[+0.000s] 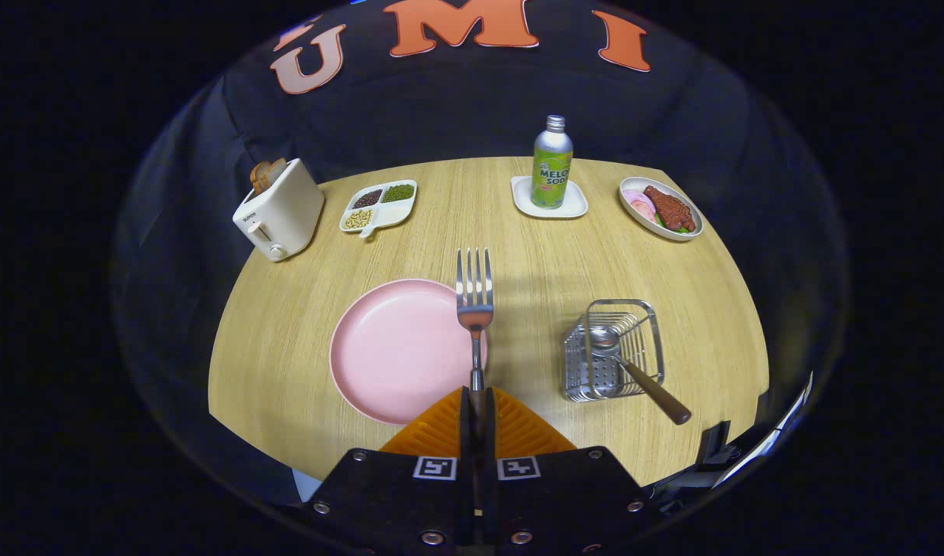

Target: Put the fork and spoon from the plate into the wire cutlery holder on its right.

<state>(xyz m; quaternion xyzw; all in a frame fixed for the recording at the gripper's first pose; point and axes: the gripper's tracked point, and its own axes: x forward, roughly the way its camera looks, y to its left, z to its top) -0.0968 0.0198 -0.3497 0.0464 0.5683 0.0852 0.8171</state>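
gripping one fork, the claw hovers; one spoon in one holder.

A pale wooden worktop carries several things along its far side. At the far left stands a cream toaster with slices of bread sticking out of its top. Just beside it lies a white divided dish with dark, green and pale beans in separate compartments. Further right a green and silver soda bottle stands upright on a small white coaster tray. At the far right sits an oval bowl holding red and pink food
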